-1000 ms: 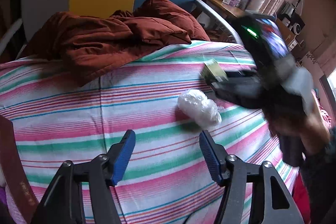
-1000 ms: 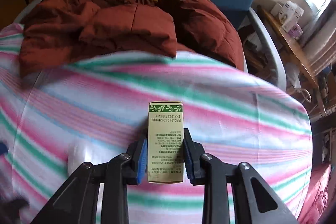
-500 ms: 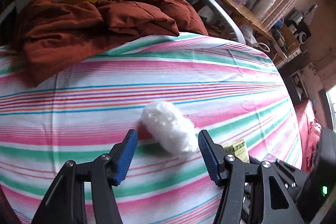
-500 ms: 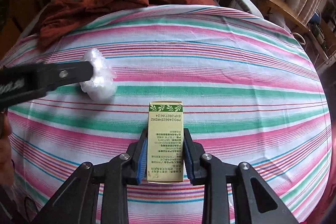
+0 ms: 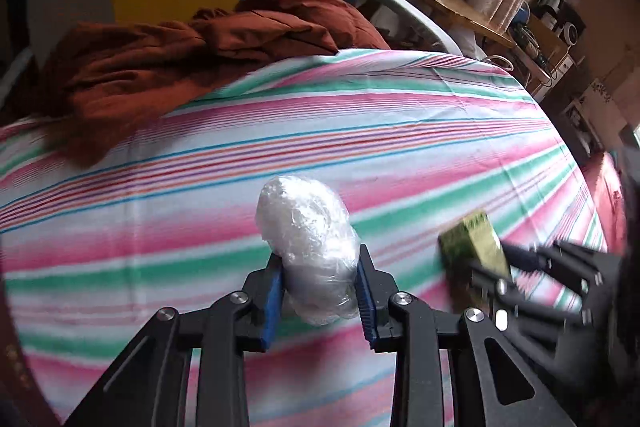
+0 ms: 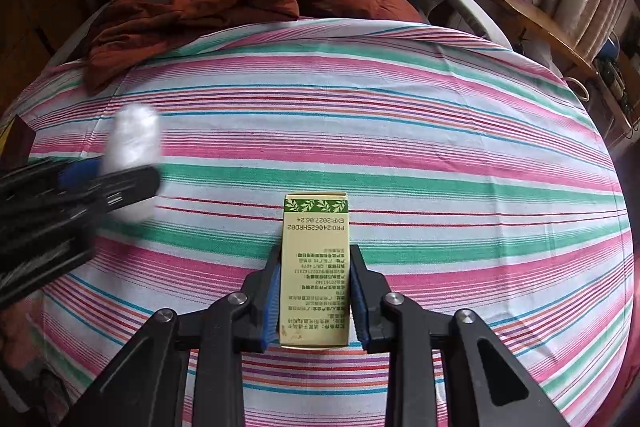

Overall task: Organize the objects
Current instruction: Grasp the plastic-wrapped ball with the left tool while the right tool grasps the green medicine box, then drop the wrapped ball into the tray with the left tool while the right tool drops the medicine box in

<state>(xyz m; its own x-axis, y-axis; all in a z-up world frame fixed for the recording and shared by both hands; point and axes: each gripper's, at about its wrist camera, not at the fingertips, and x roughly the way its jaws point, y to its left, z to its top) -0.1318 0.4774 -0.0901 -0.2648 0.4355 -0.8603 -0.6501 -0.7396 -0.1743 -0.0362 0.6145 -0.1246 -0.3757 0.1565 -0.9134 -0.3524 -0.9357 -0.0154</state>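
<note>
The left gripper [image 5: 320, 291] has just closed onto the plastic-wrapped bundle [image 5: 310, 247]; the right gripper [image 6: 314, 303] stays clamped on the box [image 6: 315, 267] printed "EXP:2027.06.24".

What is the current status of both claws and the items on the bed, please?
Left claw just closed on plastic-wrapped bundle. Right claw shut on green-and-cream box. Striped sheet ahead, brown quilt at far end.
</note>
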